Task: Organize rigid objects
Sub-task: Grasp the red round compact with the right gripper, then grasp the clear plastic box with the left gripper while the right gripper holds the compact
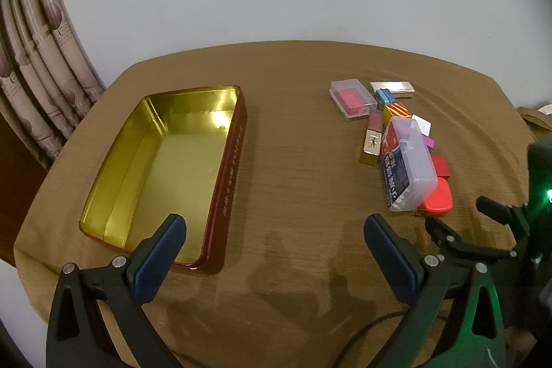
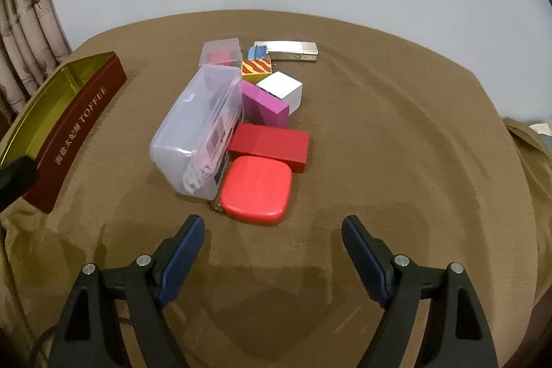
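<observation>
An open toffee tin (image 1: 165, 168), gold inside and dark red outside, is seen empty on the brown tablecloth (image 1: 293, 181). Well to the right of the tin, a cluster of small things is gathered: a large clear plastic case (image 2: 200, 130), a rounded red case (image 2: 257, 190) touching its near end, a red block (image 2: 270, 145), a magenta block (image 2: 264, 107), a white cube (image 2: 283, 88) and a silver tin (image 2: 288, 50) at the far end. The left gripper (image 1: 276, 250) and the right gripper (image 2: 272, 249) are both held with fingers spread apart, nothing between them.
</observation>
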Demonstrator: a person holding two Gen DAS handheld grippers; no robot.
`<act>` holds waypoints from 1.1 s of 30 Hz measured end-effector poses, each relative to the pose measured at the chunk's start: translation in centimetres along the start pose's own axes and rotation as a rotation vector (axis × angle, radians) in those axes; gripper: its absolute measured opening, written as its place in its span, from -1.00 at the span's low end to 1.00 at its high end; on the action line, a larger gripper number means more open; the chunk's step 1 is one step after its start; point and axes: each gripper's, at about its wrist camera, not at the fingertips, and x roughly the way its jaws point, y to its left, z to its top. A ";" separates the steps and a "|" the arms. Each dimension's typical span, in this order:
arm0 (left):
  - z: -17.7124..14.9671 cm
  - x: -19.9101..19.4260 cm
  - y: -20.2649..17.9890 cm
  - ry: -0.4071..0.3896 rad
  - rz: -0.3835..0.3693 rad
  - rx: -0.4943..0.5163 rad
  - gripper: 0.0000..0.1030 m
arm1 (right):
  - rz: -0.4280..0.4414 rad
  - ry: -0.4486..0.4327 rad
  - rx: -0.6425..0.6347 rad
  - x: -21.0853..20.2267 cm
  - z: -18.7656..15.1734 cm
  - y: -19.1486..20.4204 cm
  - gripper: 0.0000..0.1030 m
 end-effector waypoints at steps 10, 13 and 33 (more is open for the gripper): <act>-0.2 0.4 0.1 0.002 0.010 0.006 0.99 | -0.015 0.014 0.018 2.1 1.8 0.4 0.63; -0.2 0.5 0.1 0.000 0.016 0.006 0.99 | 0.000 0.027 0.014 2.6 1.6 0.4 0.34; 0.0 0.8 -1.1 0.019 0.011 0.024 0.99 | 0.021 -0.013 0.053 3.5 2.3 -1.2 0.03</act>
